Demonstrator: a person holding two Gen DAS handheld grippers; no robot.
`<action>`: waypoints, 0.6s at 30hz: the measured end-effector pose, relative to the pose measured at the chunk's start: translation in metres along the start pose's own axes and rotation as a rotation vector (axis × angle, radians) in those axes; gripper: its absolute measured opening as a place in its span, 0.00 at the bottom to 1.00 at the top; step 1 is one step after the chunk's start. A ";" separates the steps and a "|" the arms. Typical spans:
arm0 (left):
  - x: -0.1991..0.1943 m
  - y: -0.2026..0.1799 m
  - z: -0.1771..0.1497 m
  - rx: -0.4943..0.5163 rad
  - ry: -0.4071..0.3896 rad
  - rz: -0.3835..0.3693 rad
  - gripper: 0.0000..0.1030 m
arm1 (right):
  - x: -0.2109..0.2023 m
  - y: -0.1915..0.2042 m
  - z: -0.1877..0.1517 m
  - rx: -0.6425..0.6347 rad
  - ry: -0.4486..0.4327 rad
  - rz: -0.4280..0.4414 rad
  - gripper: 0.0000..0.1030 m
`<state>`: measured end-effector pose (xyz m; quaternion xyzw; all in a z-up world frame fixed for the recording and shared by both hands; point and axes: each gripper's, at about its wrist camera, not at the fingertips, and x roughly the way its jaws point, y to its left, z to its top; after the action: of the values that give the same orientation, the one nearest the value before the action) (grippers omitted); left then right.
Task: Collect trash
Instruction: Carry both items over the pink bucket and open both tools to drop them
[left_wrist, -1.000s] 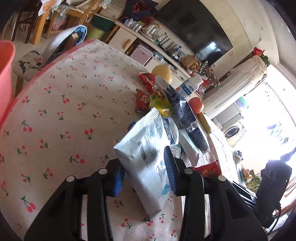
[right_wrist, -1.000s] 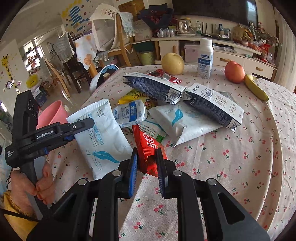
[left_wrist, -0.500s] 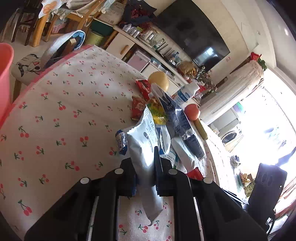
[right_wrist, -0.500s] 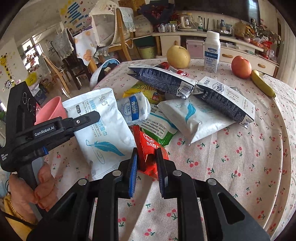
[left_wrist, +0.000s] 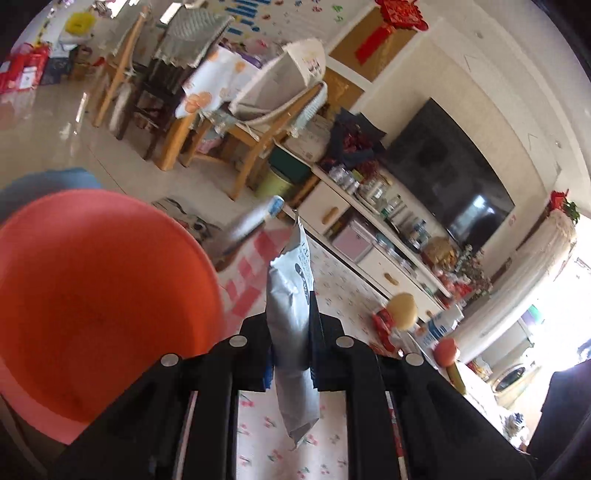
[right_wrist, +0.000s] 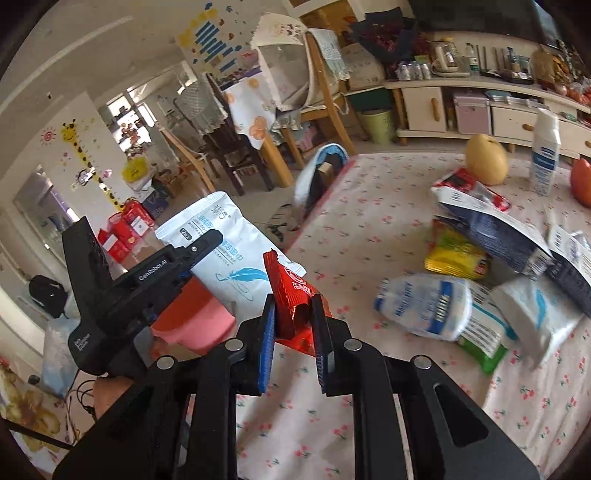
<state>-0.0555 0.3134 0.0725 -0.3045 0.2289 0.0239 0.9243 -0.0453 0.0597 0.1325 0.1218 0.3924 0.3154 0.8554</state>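
My left gripper (left_wrist: 291, 321) is shut on a white wet-wipes pouch (left_wrist: 291, 306), held edge-on and lifted off the table; the right wrist view shows that pouch (right_wrist: 225, 254) with a blue feather print, clamped by the left gripper (right_wrist: 199, 254) above a pink bin (right_wrist: 192, 325). The bin's round mouth (left_wrist: 92, 291) fills the left of the left wrist view, just left of the pouch. My right gripper (right_wrist: 293, 314) is shut on a crumpled red snack wrapper (right_wrist: 291, 291), raised over the table's edge beside the bin.
On the cherry-print tablecloth (right_wrist: 369, 206) lie several more packets: a white-blue pouch (right_wrist: 424, 310), a green-white pack (right_wrist: 484, 339), a yellow bag (right_wrist: 454, 254) and a dark blue bag (right_wrist: 495, 225). A pear (right_wrist: 485, 158), a white bottle (right_wrist: 545, 155) and chairs (right_wrist: 236, 144) stand beyond.
Both grippers rose and swung left from the packet pile toward the pink bin. The left jaws closed on the white pouch and lifted it; the right kept its hold on the red wrapper.
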 end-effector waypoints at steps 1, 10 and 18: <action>-0.004 0.008 0.007 -0.008 -0.030 0.030 0.15 | 0.008 0.009 0.006 -0.006 0.003 0.031 0.19; -0.028 0.080 0.053 -0.133 -0.147 0.226 0.15 | 0.097 0.073 0.051 -0.004 0.043 0.252 0.20; -0.016 0.094 0.058 -0.150 -0.106 0.312 0.22 | 0.151 0.082 0.040 0.012 0.143 0.190 0.60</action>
<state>-0.0635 0.4243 0.0691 -0.3317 0.2218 0.1998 0.8949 0.0227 0.2207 0.1067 0.1406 0.4411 0.4007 0.7906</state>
